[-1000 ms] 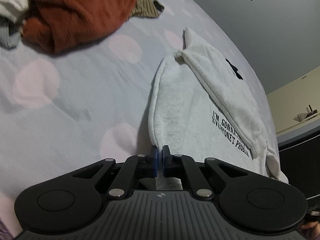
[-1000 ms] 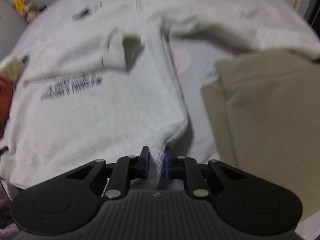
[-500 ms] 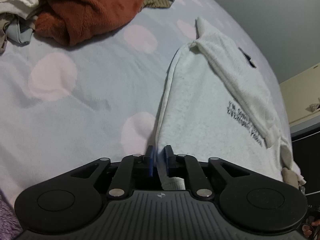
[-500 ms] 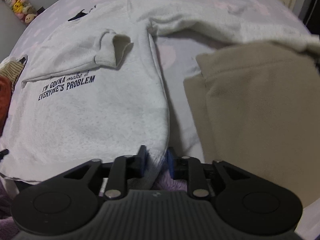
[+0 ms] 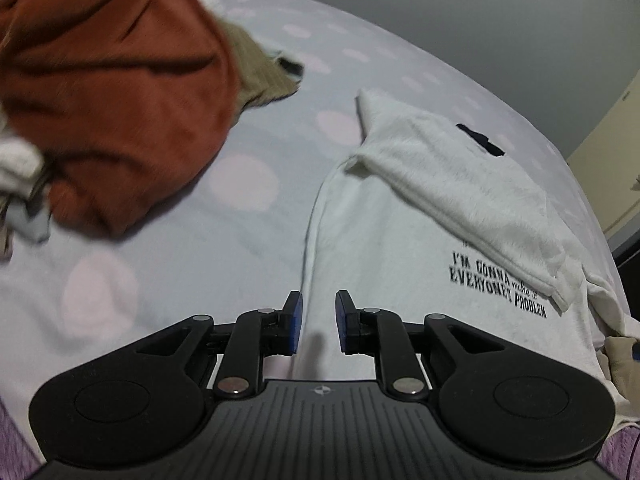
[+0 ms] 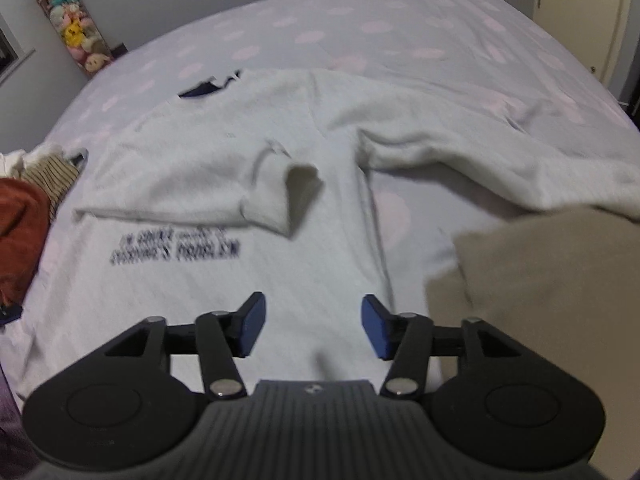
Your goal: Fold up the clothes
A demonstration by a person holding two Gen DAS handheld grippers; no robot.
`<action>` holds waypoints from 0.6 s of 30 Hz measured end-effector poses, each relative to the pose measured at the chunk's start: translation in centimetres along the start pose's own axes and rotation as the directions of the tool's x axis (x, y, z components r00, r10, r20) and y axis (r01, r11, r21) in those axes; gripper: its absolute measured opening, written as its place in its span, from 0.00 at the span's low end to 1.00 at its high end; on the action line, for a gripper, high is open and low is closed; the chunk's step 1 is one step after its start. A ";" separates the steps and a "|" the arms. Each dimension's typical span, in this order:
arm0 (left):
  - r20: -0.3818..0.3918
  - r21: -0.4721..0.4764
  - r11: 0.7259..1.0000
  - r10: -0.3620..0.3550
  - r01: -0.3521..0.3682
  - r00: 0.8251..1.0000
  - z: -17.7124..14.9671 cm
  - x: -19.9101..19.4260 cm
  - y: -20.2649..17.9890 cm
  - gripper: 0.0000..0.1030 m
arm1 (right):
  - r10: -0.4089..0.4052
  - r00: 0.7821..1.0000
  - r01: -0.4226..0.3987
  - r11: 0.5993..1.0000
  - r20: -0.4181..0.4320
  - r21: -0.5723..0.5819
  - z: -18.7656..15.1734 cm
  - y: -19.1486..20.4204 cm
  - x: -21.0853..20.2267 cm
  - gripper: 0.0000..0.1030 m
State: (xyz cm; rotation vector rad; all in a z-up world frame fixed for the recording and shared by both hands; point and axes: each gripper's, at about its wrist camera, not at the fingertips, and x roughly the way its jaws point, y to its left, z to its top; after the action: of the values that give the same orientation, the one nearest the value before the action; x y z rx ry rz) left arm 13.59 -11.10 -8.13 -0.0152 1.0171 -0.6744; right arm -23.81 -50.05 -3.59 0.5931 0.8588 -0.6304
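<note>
A white sweatshirt (image 5: 380,240) (image 6: 280,264) with dark printed lettering lies flat on the bed. One sleeve (image 5: 460,192) (image 6: 180,188) is folded across its chest. The other sleeve (image 6: 480,160) stretches out to the right. My left gripper (image 5: 318,322) hovers above the hem's left corner, its jaws slightly apart and the cloth free below them. Over the hem's right corner my right gripper (image 6: 313,326) has its jaws opening wide, with nothing between the pads.
A rust-red garment (image 5: 108,100) (image 6: 16,232) is heaped with other clothes to the left. A beige garment (image 6: 540,300) lies right of the sweatshirt. The lilac sheet (image 5: 180,260) has pink dots. A column of plush toys (image 6: 72,28) stands by the far wall.
Both grippers have let go of the sweatshirt's hem and lifted off it. The right jaws have spread wide, the left only a little. The sweatshirt now lies flat.
</note>
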 end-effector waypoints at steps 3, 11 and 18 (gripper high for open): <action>0.011 0.023 1.000 0.005 -0.005 1.000 1.4 0.6 -0.9 0.14 | 0.010 1.000 -0.009 1.000 0.020 -0.009 1.6 1.3 0.9 0.60; 0.061 0.009 1.000 0.010 -0.011 0.998 6.1 3.1 -2.8 0.14 | 0.022 0.998 -0.019 0.999 0.056 -0.049 6.0 4.3 4.4 0.60; 0.050 0.024 0.999 0.026 -0.027 0.998 8.9 6.7 -4.2 0.14 | -0.002 0.999 0.006 0.997 0.050 -0.079 8.7 5.6 8.7 0.61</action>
State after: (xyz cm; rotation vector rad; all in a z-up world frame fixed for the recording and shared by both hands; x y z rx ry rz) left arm 20.78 -20.62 -7.19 0.0033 0.9600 -0.6591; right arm -11.19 -54.66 -5.06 0.5022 0.8344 -0.6090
